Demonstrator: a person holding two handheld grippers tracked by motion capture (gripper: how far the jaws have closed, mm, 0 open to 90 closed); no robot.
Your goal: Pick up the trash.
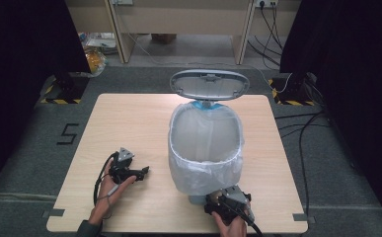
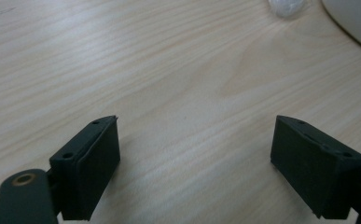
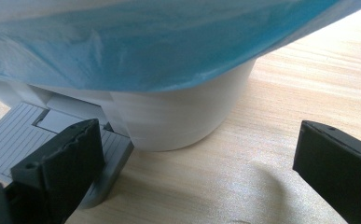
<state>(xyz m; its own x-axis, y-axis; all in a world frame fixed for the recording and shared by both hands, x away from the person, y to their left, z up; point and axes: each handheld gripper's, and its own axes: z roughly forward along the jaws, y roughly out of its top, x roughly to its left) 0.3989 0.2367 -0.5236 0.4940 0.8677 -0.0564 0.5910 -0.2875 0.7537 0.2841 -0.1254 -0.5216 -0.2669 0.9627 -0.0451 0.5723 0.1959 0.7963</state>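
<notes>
The right gripper (image 1: pixel 226 200) sat low at the table's (image 1: pixel 129 118) near edge, jaws spread wide, its left jaw just over the ribbed grey pedal (image 3: pixel 15 137) at the foot of the pedal bin (image 1: pixel 206 148). The bin stood mid-table toward the near edge — lid (image 1: pixel 210 84) up, a pale liner (image 1: pixel 203 170) folded over the rim. The step seemed to be working the pedal: best to press squarely on its ribs, not the liner. The left gripper (image 1: pixel 134 174) rested open on bare wood near the front left — well apart from the bin.
</notes>
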